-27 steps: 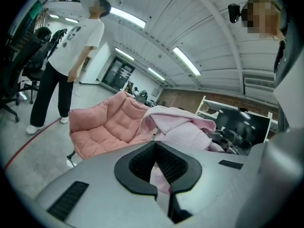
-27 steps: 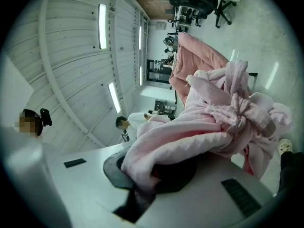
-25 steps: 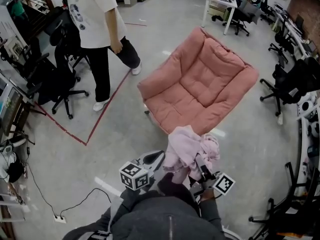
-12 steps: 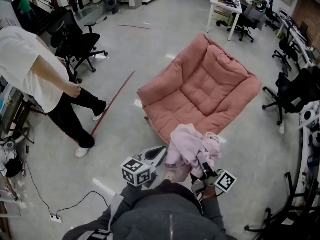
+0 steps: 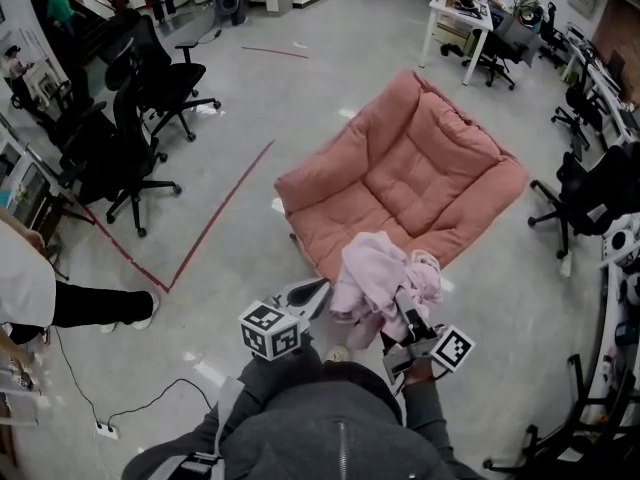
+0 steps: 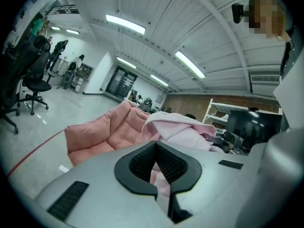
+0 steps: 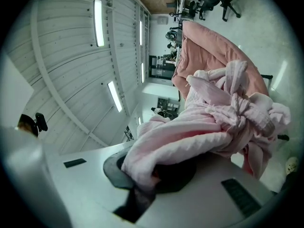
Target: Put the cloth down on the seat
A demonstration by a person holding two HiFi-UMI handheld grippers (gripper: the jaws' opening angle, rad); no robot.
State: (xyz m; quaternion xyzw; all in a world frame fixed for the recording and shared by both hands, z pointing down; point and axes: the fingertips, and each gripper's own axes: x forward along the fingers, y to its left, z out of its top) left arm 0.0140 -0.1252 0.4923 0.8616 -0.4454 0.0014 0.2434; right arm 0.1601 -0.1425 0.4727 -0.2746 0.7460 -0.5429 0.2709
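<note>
A crumpled pale pink cloth [image 5: 375, 273] hangs in a bundle between my two grippers, just in front of the pink cushioned seat [image 5: 420, 168] and above the floor by its near edge. My right gripper [image 5: 405, 318] is shut on the cloth [image 7: 213, 127], whose folds spill over its pads and hide them. My left gripper [image 5: 315, 293] sits at the bundle's lower left. In the left gripper view a strip of the cloth [image 6: 180, 132] runs down between the nearly closed black pads [image 6: 137, 167]. The seat [image 6: 104, 132] lies low ahead.
Black office chairs [image 5: 130, 158] stand at the left and more [image 5: 590, 178] at the right. A white desk [image 5: 460, 8] is at the back. Red tape [image 5: 215, 218] marks the grey floor. A person's leg [image 5: 90, 306] shows at the left edge. A cable [image 5: 100, 428] lies near left.
The person in the white shirt has walked from the back left to the near left edge. The seat sits slightly nearer. Both grippers still hold the cloth.
</note>
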